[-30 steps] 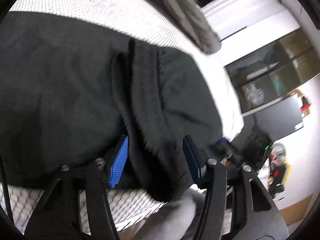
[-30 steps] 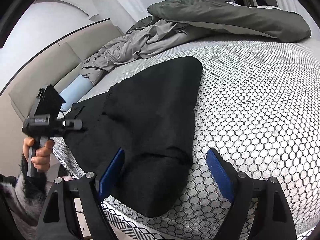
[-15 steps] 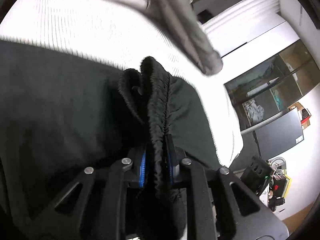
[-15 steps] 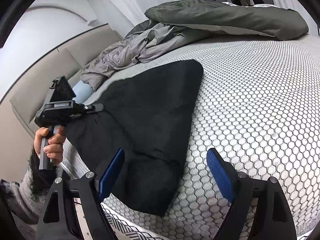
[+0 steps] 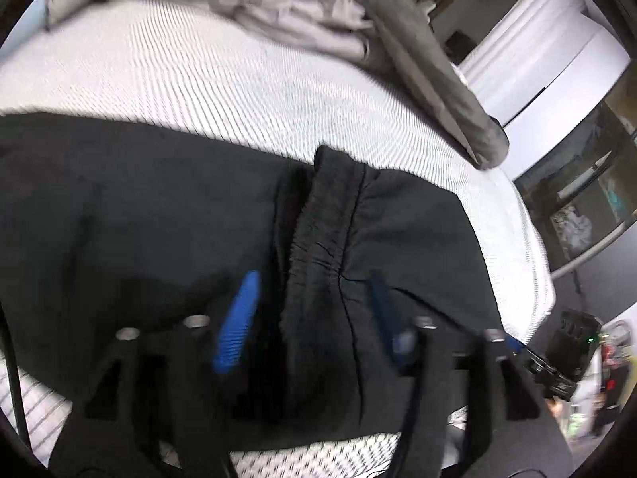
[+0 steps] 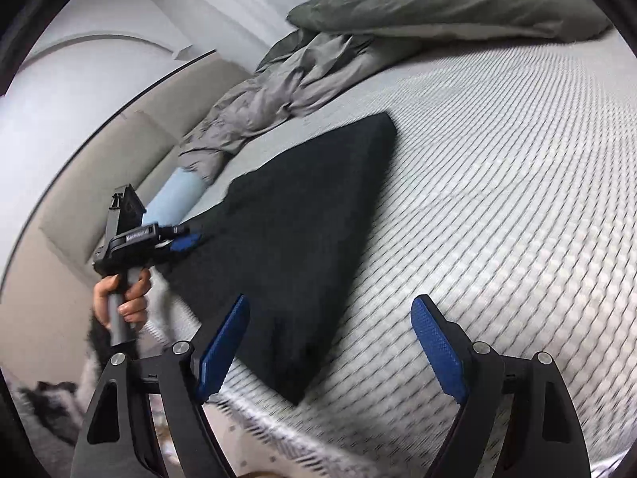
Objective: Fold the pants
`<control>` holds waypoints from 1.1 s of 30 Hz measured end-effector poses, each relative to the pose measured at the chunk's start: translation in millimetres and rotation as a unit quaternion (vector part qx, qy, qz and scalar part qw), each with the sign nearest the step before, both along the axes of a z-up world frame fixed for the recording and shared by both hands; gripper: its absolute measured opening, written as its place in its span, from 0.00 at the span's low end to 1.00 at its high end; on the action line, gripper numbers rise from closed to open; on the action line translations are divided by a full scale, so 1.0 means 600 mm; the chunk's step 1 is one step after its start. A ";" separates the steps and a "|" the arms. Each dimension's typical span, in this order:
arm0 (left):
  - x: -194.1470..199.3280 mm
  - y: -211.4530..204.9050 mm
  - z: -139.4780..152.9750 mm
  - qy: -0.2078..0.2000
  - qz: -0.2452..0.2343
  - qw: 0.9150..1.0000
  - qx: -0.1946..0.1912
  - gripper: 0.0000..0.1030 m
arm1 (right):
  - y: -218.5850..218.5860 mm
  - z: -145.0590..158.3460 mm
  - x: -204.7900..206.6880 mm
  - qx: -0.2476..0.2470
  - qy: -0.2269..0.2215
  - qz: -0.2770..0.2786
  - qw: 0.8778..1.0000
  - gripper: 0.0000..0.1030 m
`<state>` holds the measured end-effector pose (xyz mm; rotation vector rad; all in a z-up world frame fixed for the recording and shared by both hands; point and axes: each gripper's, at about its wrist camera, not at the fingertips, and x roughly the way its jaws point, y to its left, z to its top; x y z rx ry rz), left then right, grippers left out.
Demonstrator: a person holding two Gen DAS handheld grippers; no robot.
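Note:
Black pants (image 6: 302,215) lie folded on the white patterned mattress (image 6: 497,159), narrowing toward the near bed edge. In the left wrist view the gathered waistband fold (image 5: 326,215) stands as a ridge on the pants (image 5: 139,207). My left gripper (image 5: 312,283) straddles that ridge; its jaws are opening and the blue pads stand clear of the cloth. From the right wrist view the left gripper (image 6: 187,239) sits at the pants' left corner, held by a hand (image 6: 127,294). My right gripper (image 6: 329,300) hovers open over the pants' near tip, holding nothing.
A rumpled grey duvet (image 6: 438,12) is heaped along the far side of the bed. A light blue pillow (image 6: 175,199) rests against the beige headboard (image 6: 79,199). Past the bed's right edge stand a dark monitor and shelves (image 5: 577,215).
Half a second ago the left gripper was shut on the waistband fold; its jaws have now parted and it has drawn back. The right gripper has barely shifted.

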<state>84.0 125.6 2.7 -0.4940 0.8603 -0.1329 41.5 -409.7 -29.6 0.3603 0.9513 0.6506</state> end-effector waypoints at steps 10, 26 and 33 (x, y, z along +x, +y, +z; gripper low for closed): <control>-0.038 -0.225 0.050 -0.058 -0.117 0.990 0.041 0.77 | 0.056 -0.024 -0.016 -0.019 0.029 -0.049 0.998 0.11; 0.141 -0.482 -0.028 0.047 -0.216 0.971 0.092 0.76 | 0.025 0.000 -0.049 0.022 0.025 -0.089 0.995 0.50; 0.172 -0.481 -0.039 0.073 -0.195 0.974 0.085 0.69 | 0.081 -0.035 0.022 -0.002 0.057 -0.068 0.996 0.04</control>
